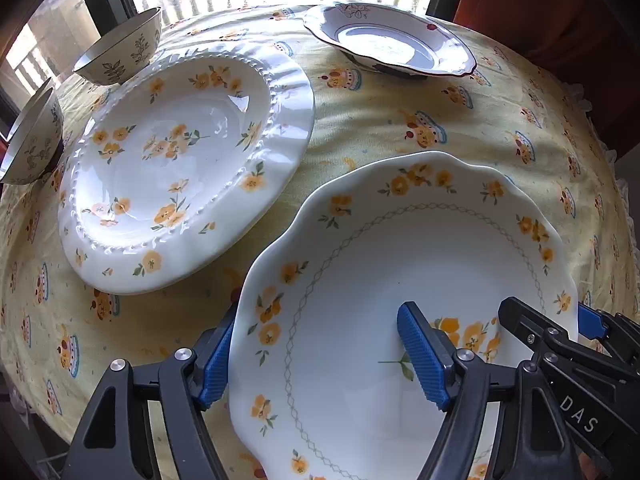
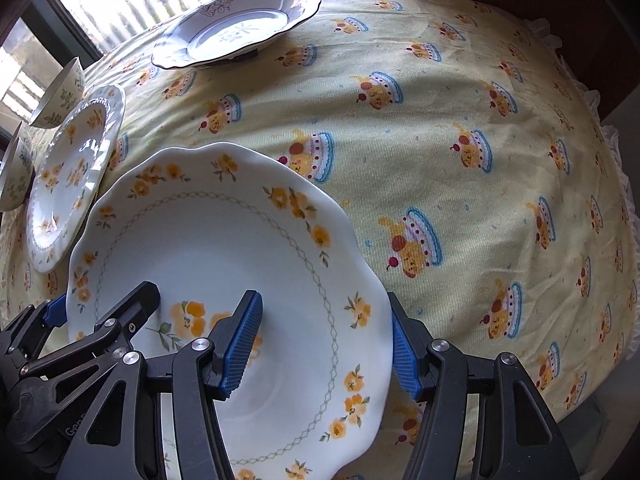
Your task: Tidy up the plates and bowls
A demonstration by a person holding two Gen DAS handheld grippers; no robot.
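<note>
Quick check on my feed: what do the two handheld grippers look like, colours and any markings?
Both match: the left gripper and right gripper have black plastic frames with cut-out arms, silver pivot pins and blue ribbed pads on the jaws. White lettering "DAS" shows on one body. No cables or sleeves visible.

Open cloth on our right, dishes crowding our left

We see bare yellow tablecloth [image 2: 460, 92] free on the right; on the left a ruffled plate [image 1: 180, 168] sits just beside the scalloped plate [image 1: 400, 280], two bowls [image 1: 120, 48] stand behind it, and a purple-rimmed plate [image 2: 240, 26] blocks the far edge.
</note>
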